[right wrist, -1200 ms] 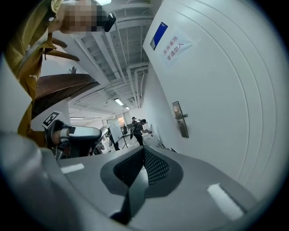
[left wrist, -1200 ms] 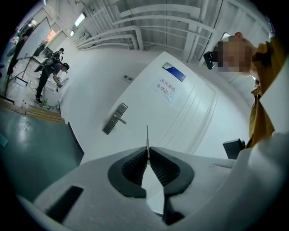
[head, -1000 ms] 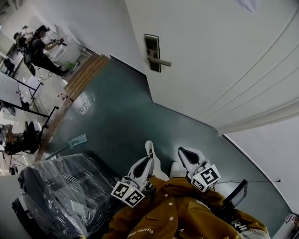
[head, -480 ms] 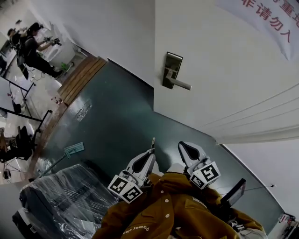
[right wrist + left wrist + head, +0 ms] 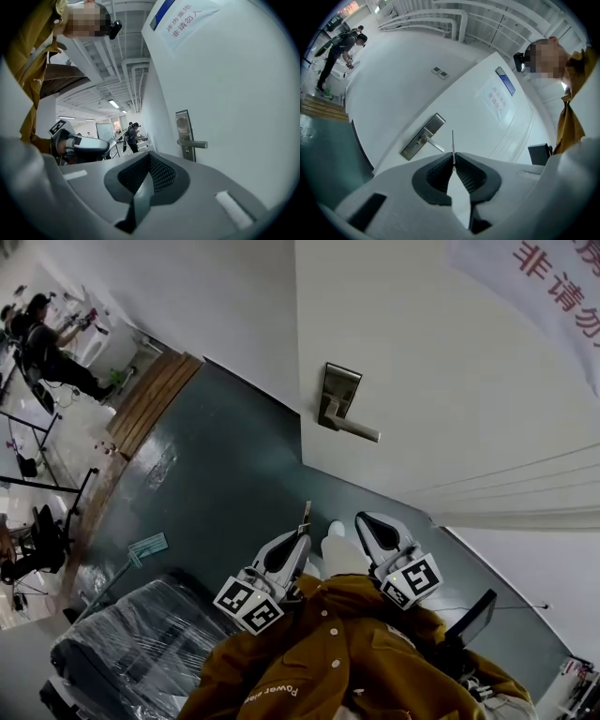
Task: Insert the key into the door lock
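Left gripper view shows the thin silver key (image 5: 453, 143) pinched edge-on at the tips of the left gripper (image 5: 453, 160), well short of the brushed-metal lock plate (image 5: 431, 126) at centre left. The right gripper (image 5: 149, 157) is closed and empty. Approached off-line, the key could strike the lever handle (image 5: 436, 146) and twist loose.

Bare floor (image 5: 234, 474) fronts the door lock (image 5: 339, 388); its lever (image 5: 356, 430) juts outward.
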Tool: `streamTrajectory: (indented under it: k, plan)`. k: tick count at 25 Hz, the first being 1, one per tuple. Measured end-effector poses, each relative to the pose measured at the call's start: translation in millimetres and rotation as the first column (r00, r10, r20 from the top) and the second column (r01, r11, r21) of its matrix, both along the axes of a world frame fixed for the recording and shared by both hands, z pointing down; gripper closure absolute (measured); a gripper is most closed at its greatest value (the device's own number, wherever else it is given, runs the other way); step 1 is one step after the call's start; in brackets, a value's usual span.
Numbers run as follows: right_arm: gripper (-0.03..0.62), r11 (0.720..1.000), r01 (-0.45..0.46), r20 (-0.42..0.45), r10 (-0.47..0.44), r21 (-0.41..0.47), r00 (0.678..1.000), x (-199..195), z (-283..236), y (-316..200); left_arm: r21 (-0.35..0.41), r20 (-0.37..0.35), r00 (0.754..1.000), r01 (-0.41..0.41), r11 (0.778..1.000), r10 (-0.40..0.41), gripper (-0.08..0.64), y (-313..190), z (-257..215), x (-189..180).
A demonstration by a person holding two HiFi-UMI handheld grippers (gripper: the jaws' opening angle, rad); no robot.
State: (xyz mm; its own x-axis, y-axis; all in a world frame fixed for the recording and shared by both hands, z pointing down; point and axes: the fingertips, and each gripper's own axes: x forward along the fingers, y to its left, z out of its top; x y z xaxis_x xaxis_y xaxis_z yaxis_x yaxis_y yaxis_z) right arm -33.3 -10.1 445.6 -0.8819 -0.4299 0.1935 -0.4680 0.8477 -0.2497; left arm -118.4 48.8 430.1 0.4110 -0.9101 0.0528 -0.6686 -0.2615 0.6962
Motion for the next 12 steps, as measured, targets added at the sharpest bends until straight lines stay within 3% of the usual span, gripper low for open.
streamTrajectory:
  k: [7, 12]
  plan:
    - [0.584, 0.997, 0.073, 0.035, -0.073, 0.005, 0.997, 4.6, -9.5, -44.1, -0.036, -0.007, 1.0, 0.029, 0.999, -0.03, 0.538, -50.5, 0.8, 6.6]
    - [0.584, 0.993, 0.114, 0.057, -0.113, -0.011, 0.992, 8.8, 2.8, -62.1, -0.084, -0.065, 0.996, 0.055, 0.995, -0.061, 0.539, -77.2, 32.4, -1.0]
